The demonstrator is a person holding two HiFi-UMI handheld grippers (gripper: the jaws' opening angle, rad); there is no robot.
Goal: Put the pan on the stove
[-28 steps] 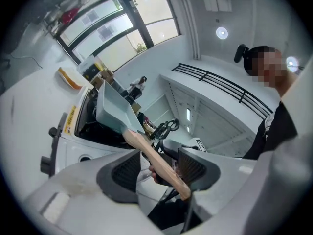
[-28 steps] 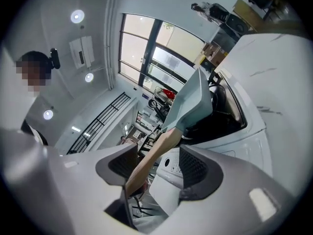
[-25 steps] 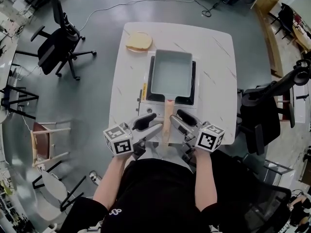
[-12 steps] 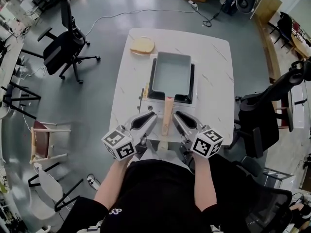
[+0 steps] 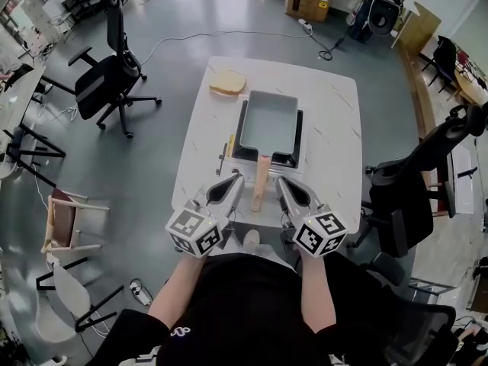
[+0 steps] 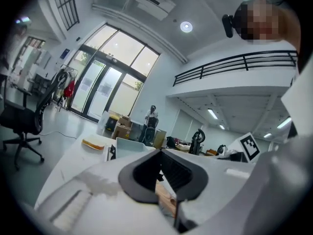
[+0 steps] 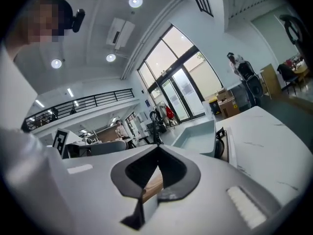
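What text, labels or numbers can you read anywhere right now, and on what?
No readable words anywhere.
Yellow strip beside the black tabletop stove: print too small to read.
Black-and-white square patterns on the two white marker cubes: codes, no letters.
White mark on the person's black top: too small to read.

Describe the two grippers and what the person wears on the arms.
The left gripper and right gripper match: pale grey tongs with black ribbed pads, each carrying a white cube printed with black square markers. No cables show. The person wears a black short-sleeved top. Both tongs have just closed, with nothing between them.
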